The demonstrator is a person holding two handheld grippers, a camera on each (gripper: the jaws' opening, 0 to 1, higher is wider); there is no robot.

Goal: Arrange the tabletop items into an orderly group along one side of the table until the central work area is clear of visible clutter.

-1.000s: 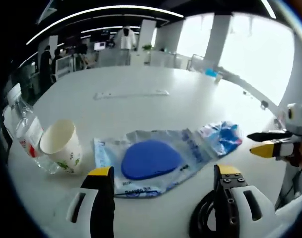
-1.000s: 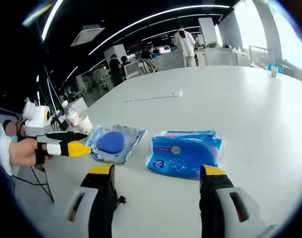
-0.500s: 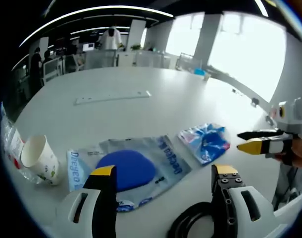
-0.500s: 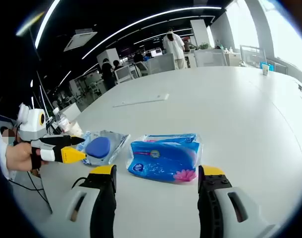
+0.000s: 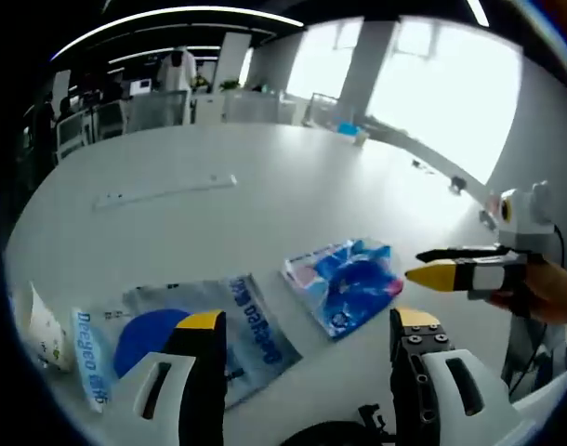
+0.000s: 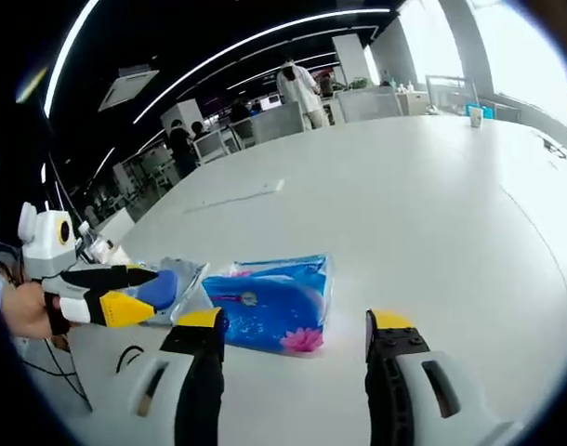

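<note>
**Two open grippers over a white table, a blue tissue pack between them**

A long white table [image 5: 293,177] runs off into an open office, and the loose items sit close to the person's end of it. In the left gripper view, the left gripper [image 5: 305,321] rises from the bottom with its yellow-tipped black jaws wide apart and nothing between them. Just ahead of it lies a clear plastic bag with blue lettering and a dark blue oval pad inside [image 5: 172,330], flat on the table, partly hidden behind the left jaw. To the right of that bag, close beside it, rests a blue soft-pack of tissues with a pink flower print [image 5: 344,282]. At the far left edge a white paper cup [image 5: 44,334] shows in part. Farther up the table lies a thin white flat strip [image 5: 165,190], well apart from the rest.

The right gripper [image 5: 430,268] comes in from the right of that view, held in a hand [image 5: 551,293]; its two jaws stand a little apart with nothing in them.

In the right gripper view, the right gripper's own jaws are spread wide and empty, the tissue pack lying just beyond them, nearer the left jaw. A black cable [image 6: 125,358] lies near the table's edge at lower left.
</note>
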